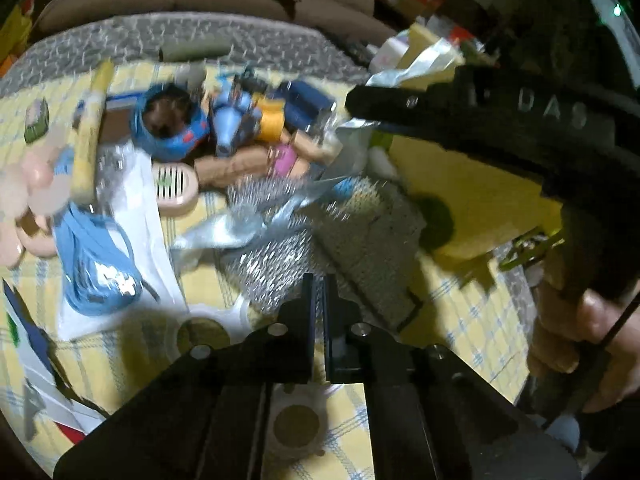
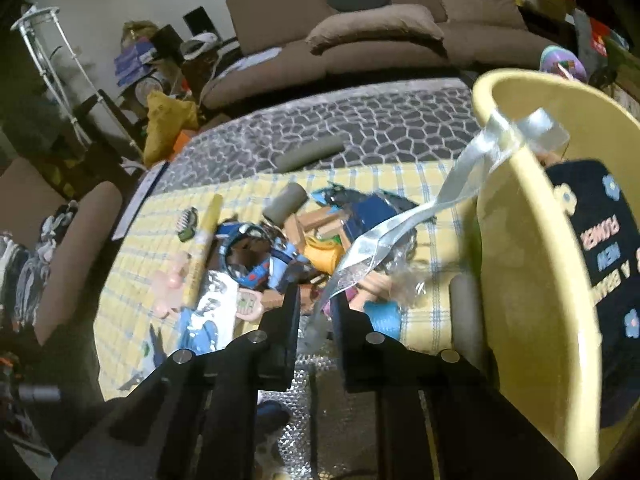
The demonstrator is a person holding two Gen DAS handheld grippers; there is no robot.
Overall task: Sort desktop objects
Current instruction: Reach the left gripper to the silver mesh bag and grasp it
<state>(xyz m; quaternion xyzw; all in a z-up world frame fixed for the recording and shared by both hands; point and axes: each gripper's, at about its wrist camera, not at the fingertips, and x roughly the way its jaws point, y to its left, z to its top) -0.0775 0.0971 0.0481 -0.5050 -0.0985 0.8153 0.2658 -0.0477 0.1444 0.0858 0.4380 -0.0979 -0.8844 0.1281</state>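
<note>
A heap of small objects lies on the yellow checked cloth (image 1: 460, 312): a blue tape roll (image 1: 170, 120), an orange spool (image 1: 270, 120), a pink vented case (image 1: 176, 188), a blue cord bundle (image 1: 96, 264) and a silver glitter bag (image 1: 272, 264). My left gripper (image 1: 319, 280) is shut and empty just above the glitter bag. My right gripper (image 2: 316, 300) is shut on a silver ribbon (image 2: 400, 224) that runs up over the rim of the yellow bin (image 2: 532, 280). The right gripper also shows in the left wrist view (image 1: 356, 106), pinching silver material.
A dark printed card (image 2: 604, 264) stands inside the yellow bin at the right. A grey patterned mat (image 2: 360, 120) and a grey roll (image 2: 310, 154) lie behind the cloth. A brown sofa (image 2: 360, 32) stands beyond. A yellow tube (image 2: 204, 240) lies left of the heap.
</note>
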